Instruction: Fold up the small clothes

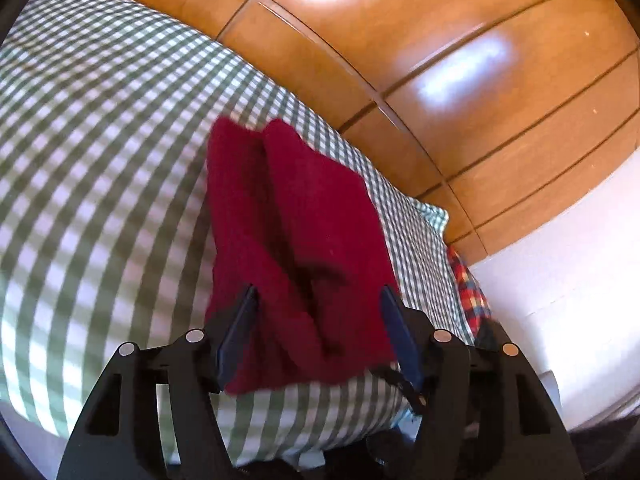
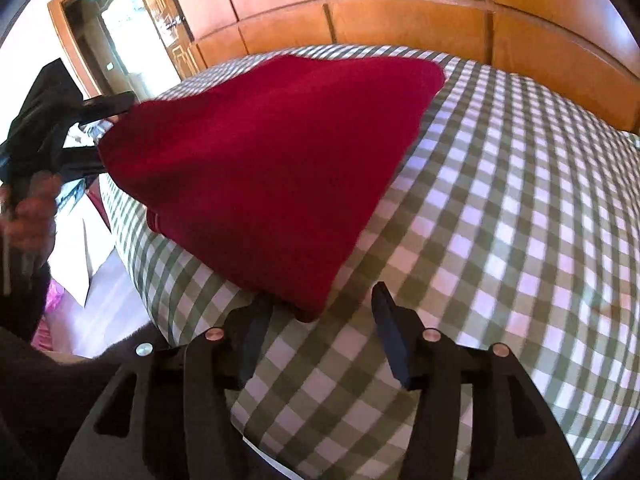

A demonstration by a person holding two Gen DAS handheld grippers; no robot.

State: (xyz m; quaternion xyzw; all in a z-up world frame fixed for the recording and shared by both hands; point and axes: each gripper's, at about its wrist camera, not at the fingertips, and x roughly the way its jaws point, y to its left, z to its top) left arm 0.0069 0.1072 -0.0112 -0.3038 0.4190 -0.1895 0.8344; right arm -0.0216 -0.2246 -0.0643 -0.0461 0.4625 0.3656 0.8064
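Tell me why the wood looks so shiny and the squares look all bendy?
Left wrist view: window light glares white off the glossy wooden panels, and the red cloth is smeared by motion blur. Right wrist view: the fisheye lens bulges the checked bedsheet so straight lines curve, and the edges go dark.

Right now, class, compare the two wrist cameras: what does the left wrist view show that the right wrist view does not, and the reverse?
Only the left wrist view shows a red-and-yellow plaid cloth at the bed's far edge, and the left hand-held gripper from behind, jaws open around the garment's near end. Only the right wrist view shows a mirrored door, the hand holding the left tool, and the right hand-held gripper, open. Both show the red garment on the green checked bedspread before wooden panels.
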